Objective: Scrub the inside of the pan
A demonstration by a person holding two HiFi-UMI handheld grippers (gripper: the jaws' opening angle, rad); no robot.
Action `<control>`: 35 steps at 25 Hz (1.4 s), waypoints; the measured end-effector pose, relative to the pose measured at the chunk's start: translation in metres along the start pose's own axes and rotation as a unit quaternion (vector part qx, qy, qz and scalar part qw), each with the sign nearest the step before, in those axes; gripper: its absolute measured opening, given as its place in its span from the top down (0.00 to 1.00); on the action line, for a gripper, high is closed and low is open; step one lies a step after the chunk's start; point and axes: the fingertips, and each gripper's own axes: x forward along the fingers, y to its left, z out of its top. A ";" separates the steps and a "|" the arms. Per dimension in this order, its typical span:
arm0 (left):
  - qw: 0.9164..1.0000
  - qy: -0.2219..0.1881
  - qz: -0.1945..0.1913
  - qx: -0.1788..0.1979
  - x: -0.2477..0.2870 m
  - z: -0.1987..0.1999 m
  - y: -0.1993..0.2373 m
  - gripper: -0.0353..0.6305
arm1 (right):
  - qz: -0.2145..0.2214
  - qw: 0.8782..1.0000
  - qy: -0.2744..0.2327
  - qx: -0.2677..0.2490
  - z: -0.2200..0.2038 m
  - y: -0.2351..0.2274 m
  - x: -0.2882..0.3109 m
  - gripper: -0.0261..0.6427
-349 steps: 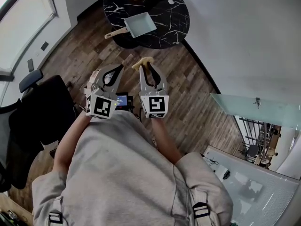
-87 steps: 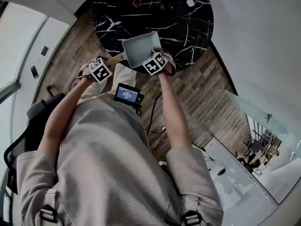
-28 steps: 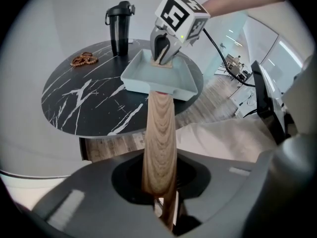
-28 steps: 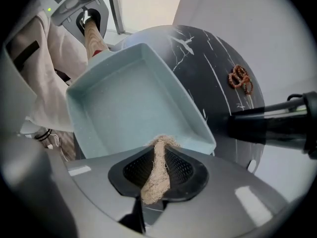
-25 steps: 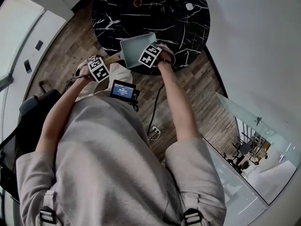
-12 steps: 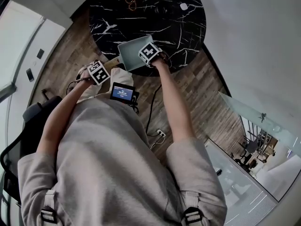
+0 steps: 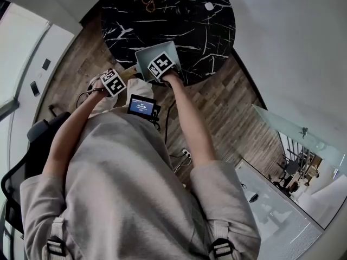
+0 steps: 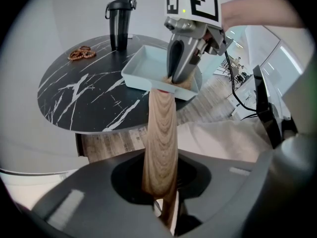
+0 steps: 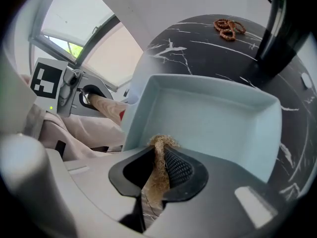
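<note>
A pale blue rectangular pan point(image 7: 147, 53) sits tilted at the near edge of the round black marble table point(image 7: 184, 20). Its wooden handle point(image 8: 161, 133) points toward me, and my left gripper point(image 8: 161, 192) is shut on it. My right gripper point(image 9: 158, 182) is shut on a tan fibrous scrubber point(image 9: 159, 157). It reaches down into the pan point(image 9: 213, 118) by the near wall. In the left gripper view the right gripper point(image 8: 181, 58) stands steeply over the pan's near right corner. In the head view its marker cube hides the scrubber.
A black tumbler point(image 8: 119, 21) and a string of brown beads point(image 8: 81, 53) stand at the table's far side, with a small white object point(image 7: 209, 6) nearby. A small screen device point(image 7: 142, 106) hangs at my chest. A dark chair point(image 7: 21, 161) is at left, wood floor around.
My right gripper has slid leftward along the pan with the scrubber in it. The left gripper has kept its hold on the handle and barely moved.
</note>
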 end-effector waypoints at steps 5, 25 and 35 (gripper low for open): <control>1.000 -0.008 0.012 0.007 0.001 0.001 0.001 0.85 | 0.026 0.999 -0.022 0.027 0.008 0.021 0.009 0.85; 0.978 -0.161 0.111 0.071 -0.084 0.009 -0.005 0.63 | -0.040 0.899 -0.426 0.095 -0.028 0.058 -0.179 0.83; 0.868 -0.462 0.181 0.036 -0.245 0.132 -0.148 0.94 | -0.163 0.783 -0.599 0.044 -0.136 0.128 -0.308 0.84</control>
